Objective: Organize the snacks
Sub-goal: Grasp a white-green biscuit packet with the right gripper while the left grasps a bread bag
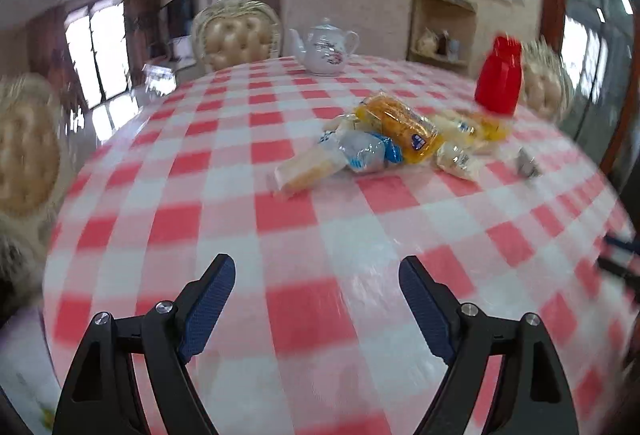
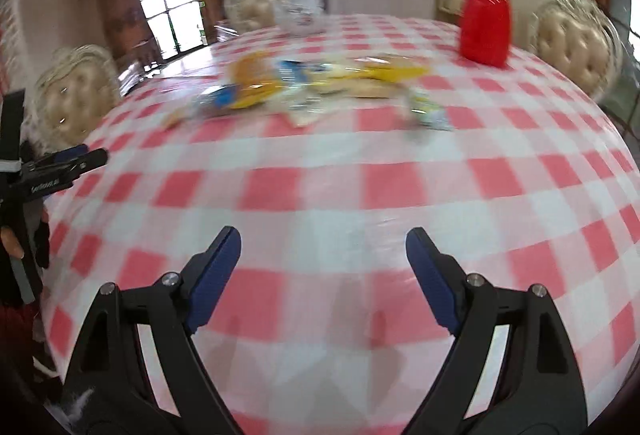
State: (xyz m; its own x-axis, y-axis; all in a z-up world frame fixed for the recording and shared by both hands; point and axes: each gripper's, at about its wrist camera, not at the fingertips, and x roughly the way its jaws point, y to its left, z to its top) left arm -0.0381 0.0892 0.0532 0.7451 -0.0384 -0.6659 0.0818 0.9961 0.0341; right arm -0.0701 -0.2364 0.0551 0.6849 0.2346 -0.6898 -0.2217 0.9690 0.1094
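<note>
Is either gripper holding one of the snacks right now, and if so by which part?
Nothing is held. The left gripper and right gripper both have open jaws over bare tablecloth, short of the snack packets.

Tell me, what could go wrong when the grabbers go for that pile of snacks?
1. The snack packets lie heaped on one another, so pulling one out could drag or scatter its neighbours.
2. The orange-wrapped bread looks soft; a hard pinch from the left gripper or the right gripper, both open now, might squash it.
3. The red container stands right behind the pile, and a reach past the snacks might knock it over.
</note>
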